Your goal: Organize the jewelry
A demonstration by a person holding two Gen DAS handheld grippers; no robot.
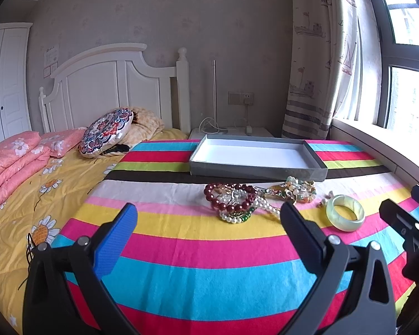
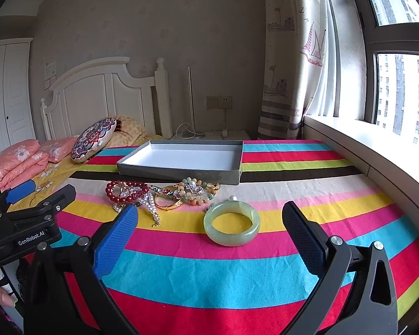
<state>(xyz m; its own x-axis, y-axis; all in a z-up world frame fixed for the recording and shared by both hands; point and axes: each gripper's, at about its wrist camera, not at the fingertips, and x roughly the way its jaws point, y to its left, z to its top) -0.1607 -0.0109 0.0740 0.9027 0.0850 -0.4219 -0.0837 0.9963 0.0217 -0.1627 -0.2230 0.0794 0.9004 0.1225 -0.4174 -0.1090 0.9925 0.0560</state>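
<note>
A pile of jewelry lies on the striped cloth: a dark red bead bracelet (image 1: 231, 199) (image 2: 125, 191), white pearl strands (image 1: 265, 205) (image 2: 150, 208), a gold bangle (image 2: 169, 199) and mixed bead bracelets (image 1: 299, 188) (image 2: 194, 191). A pale green jade bangle (image 1: 345, 212) (image 2: 231, 225) lies apart, to the right. An empty grey box with white inside (image 1: 257, 156) (image 2: 181, 160) stands behind the pile. My left gripper (image 1: 209, 217) is open, just short of the pile. My right gripper (image 2: 211, 217) is open, just short of the jade bangle.
The striped cloth (image 1: 195, 251) covers a bed with a yellow flowered sheet (image 1: 28, 201), pink quilts (image 1: 14, 153) and a round patterned cushion (image 1: 106, 131). A white headboard (image 1: 111, 89) and nightstand stand behind. A window sill (image 2: 377, 145) runs along the right.
</note>
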